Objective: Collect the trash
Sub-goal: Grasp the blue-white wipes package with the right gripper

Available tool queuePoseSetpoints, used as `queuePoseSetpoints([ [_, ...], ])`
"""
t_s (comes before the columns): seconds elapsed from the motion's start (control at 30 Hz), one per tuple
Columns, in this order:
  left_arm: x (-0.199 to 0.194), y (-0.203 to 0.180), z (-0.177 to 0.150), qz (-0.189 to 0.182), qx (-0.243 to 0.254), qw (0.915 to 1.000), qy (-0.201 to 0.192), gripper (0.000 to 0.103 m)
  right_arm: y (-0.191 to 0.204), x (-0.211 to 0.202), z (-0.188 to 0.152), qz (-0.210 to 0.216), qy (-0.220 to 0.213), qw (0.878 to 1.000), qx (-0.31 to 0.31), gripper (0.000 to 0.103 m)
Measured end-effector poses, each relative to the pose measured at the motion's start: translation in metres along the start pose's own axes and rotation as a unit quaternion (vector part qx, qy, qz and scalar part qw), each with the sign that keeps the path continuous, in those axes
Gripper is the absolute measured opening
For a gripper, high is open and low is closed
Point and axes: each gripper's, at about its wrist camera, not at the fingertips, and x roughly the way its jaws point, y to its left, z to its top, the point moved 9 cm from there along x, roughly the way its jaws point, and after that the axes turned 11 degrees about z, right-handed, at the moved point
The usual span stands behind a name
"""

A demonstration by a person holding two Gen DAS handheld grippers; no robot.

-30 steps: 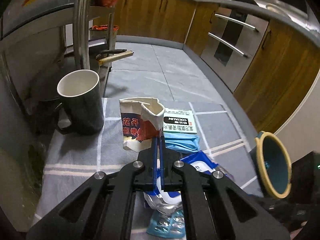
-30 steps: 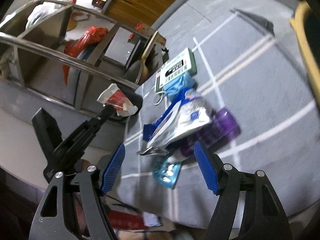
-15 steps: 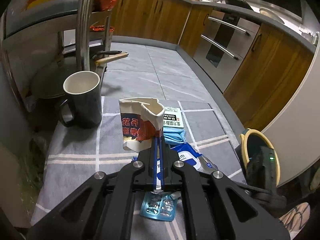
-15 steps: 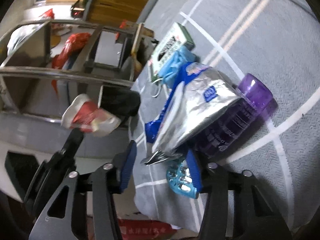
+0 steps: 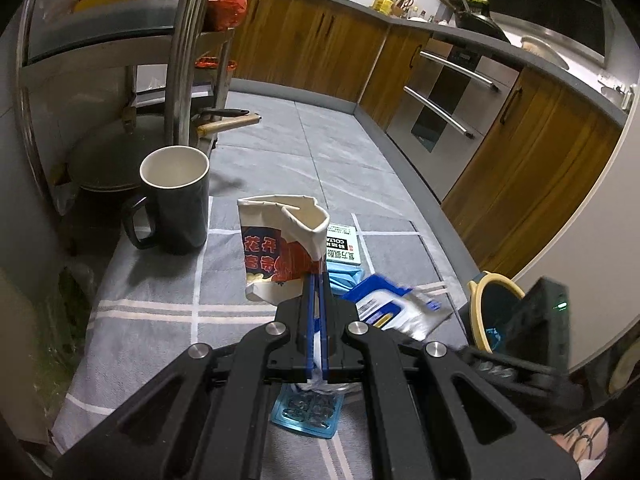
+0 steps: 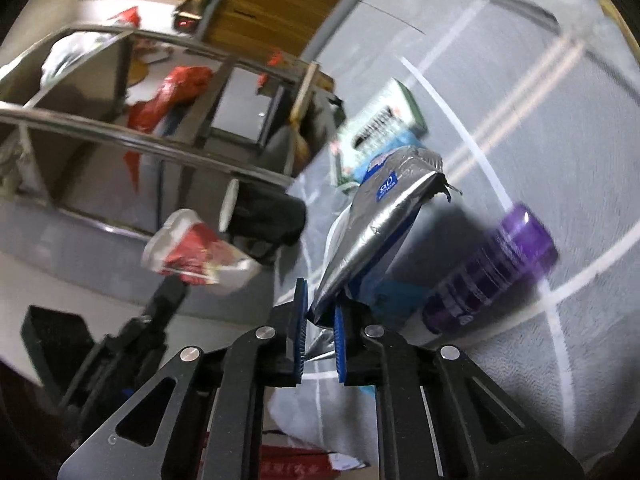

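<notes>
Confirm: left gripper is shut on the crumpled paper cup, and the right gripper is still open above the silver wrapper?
Not quite. The right gripper is shut on the silver wrapper, as the right wrist view shows. The left gripper does hold the crumpled paper cup.

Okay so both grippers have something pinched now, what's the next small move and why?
Probably lift the right gripper slightly. Its jaws are shut on the silver wipes pouch, whose far end seems to lie over the face mask and beside the purple bottle. The left gripper holds the crumpled paper cup clear of the cloth, and the bin sits close right.
</notes>
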Motion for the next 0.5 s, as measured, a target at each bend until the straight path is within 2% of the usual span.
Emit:
queuePoseSetpoints([
  [0.23,-0.003,-0.017,-0.003,-0.021,0.002,0.9998,-0.001,0.001,0.033,-0.051,0.023,0.012,-0.030,0.998,-0.052,0.013],
  [0.5,-0.005,-0.068,-0.017,-0.066,0.033,0.9972,0.010,0.001,0.030,-0.139,0.037,-0.012,-0.066,0.995,-0.079,0.013],
])
